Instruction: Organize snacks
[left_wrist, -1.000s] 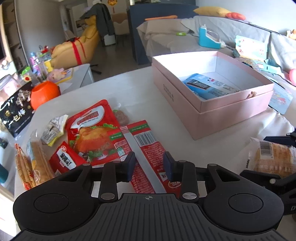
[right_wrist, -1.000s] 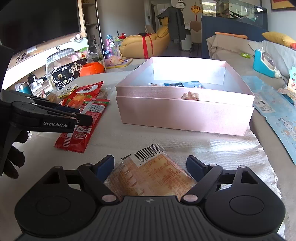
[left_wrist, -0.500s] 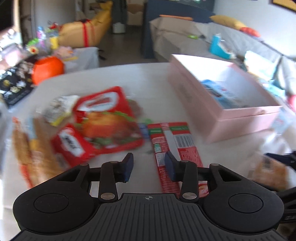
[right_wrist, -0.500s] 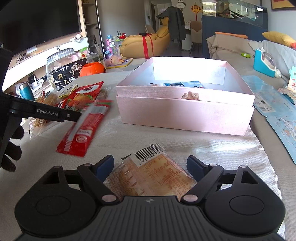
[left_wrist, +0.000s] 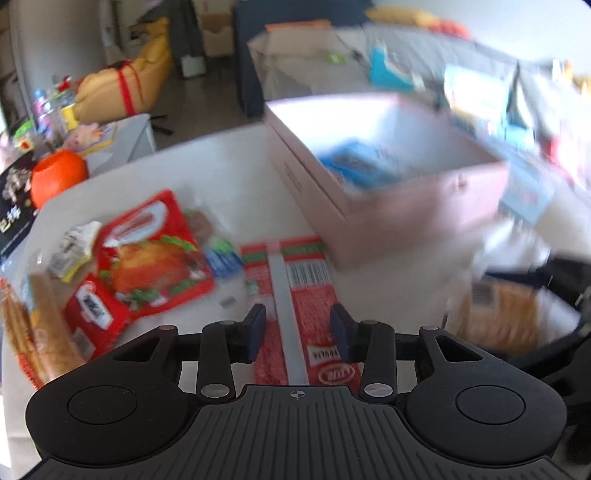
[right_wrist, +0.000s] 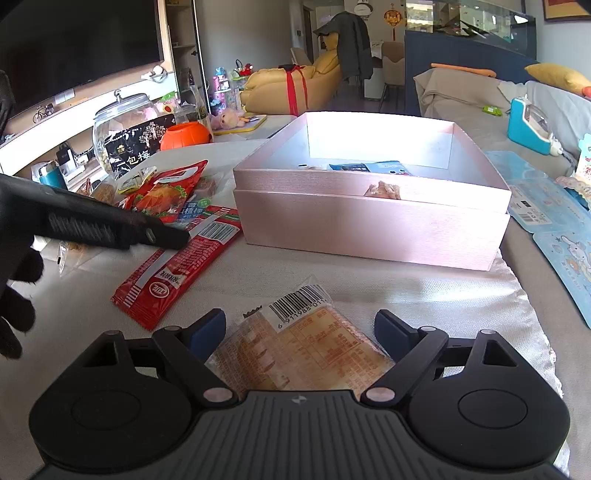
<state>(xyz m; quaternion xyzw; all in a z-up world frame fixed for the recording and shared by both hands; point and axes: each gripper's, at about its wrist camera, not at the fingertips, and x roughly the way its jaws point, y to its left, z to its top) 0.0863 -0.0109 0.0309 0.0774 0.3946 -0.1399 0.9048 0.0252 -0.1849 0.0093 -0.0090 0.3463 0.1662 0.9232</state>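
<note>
An open pink box (right_wrist: 369, 229) (left_wrist: 406, 206) stands on the white table with a blue packet (right_wrist: 369, 168) inside. A long red packet (left_wrist: 314, 280) (right_wrist: 184, 262) lies flat left of it. My left gripper (left_wrist: 297, 325) (right_wrist: 177, 236) hovers over that packet, jaws opening, pads on either side and off it. A clear biscuit packet (right_wrist: 306, 350) (left_wrist: 495, 317) lies on the cloth between the wide-apart fingers of my right gripper (right_wrist: 299, 325), flat on the table. The left wrist view is blurred.
A red chicken packet (left_wrist: 155, 251) (right_wrist: 166, 188), small red sachets and breadsticks (left_wrist: 40, 325) lie at the left. Behind them are an orange pot (right_wrist: 186, 136), a black bag (right_wrist: 136, 151) and a glass jar (right_wrist: 118, 125). A sofa with toys runs along the right.
My left gripper has shifted so the long red packet now lies centred under its jaws, which stand slightly wider. The right gripper and the biscuit packet have not moved.
</note>
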